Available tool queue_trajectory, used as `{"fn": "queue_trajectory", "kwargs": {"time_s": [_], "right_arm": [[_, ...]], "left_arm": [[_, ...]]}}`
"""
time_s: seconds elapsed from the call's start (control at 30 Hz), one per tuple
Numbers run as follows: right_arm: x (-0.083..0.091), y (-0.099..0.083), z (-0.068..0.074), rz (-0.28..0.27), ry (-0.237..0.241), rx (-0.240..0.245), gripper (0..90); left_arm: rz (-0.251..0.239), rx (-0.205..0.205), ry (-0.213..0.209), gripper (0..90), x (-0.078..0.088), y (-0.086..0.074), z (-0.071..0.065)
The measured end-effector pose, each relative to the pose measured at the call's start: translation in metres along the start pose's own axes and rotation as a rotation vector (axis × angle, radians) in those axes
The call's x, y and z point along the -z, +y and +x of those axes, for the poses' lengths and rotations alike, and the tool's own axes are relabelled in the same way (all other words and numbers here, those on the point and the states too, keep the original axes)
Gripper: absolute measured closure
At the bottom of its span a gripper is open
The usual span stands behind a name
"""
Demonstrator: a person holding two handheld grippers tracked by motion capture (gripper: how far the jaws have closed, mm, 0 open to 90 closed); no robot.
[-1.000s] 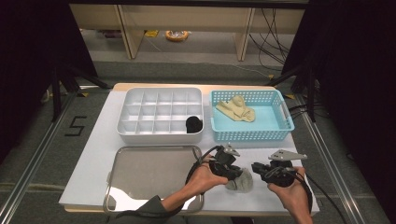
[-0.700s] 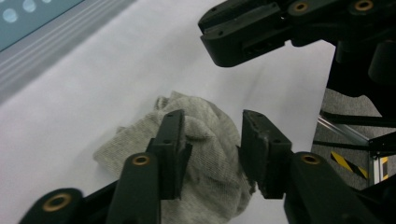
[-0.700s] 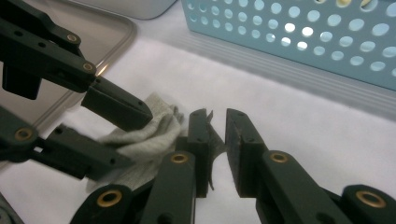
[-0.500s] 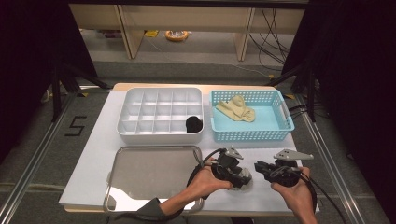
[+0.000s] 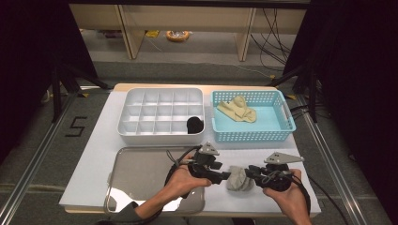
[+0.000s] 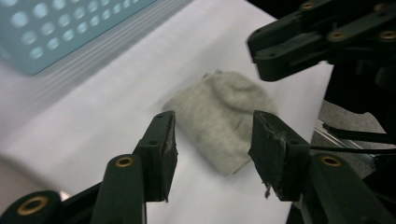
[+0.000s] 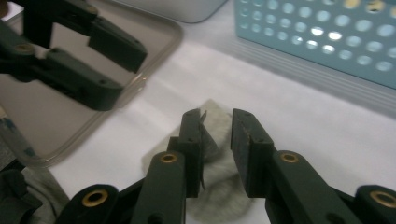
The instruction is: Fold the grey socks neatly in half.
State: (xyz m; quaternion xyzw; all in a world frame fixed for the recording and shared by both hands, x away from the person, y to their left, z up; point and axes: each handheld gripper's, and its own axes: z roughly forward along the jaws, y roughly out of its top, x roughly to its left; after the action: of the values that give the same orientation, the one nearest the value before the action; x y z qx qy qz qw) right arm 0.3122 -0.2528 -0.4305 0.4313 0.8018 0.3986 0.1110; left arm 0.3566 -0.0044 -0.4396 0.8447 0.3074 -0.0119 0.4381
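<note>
In the high view, the grey sock (image 5: pixel 239 178) lies bunched near the table's (image 5: pixel 108 140) front edge, right of the metal tray (image 5: pixel 141 173), with the left gripper (image 5: pixel 225 176) and right gripper (image 5: pixel 251 172) flanking it, probably to fold it.

In the left gripper view, the jaws have just been closing yet stand apart, off the sock (image 6: pixel 224 121).

In the right gripper view, the narrow jaws have just been opening; whether they pinch a fold of the sock (image 7: pixel 212 186) I cannot tell.
</note>
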Motion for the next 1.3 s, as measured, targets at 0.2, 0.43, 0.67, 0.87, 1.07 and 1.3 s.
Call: {"fn": "queue_trajectory", "kwargs": {"time_s": [0.2, 0.43, 0.67, 0.87, 1.07, 1.3], "right_arm": [[-0.010, 0.000, 0.010, 0.059, 0.010, 0.086, 81.9], [-0.019, -0.016, -0.005, 0.155, -0.048, 0.047, 84.2], [-0.024, -0.020, -0.007, 0.167, -0.046, 0.042, 84.6], [-0.025, -0.022, -0.012, 0.160, -0.042, 0.069, 84.6], [-0.025, -0.022, -0.010, 0.172, -0.043, 0.031, 84.8], [-0.025, -0.023, -0.010, 0.169, -0.046, 0.032, 84.4]], "left_arm": [[0.009, 0.008, 0.017, 52.3, -0.001, -0.004, 0.005], [0.004, -0.024, 0.014, 54.6, -0.011, -0.004, -0.003], [0.005, -0.086, 0.003, 70.3, -0.036, 0.010, -0.014], [0.069, -0.078, 0.024, 79.9, -0.067, 0.007, -0.005], [0.105, -0.104, 0.033, 81.4, -0.070, 0.002, 0.000], [0.034, -0.117, -0.001, 76.7, -0.053, -0.004, -0.023]]}}
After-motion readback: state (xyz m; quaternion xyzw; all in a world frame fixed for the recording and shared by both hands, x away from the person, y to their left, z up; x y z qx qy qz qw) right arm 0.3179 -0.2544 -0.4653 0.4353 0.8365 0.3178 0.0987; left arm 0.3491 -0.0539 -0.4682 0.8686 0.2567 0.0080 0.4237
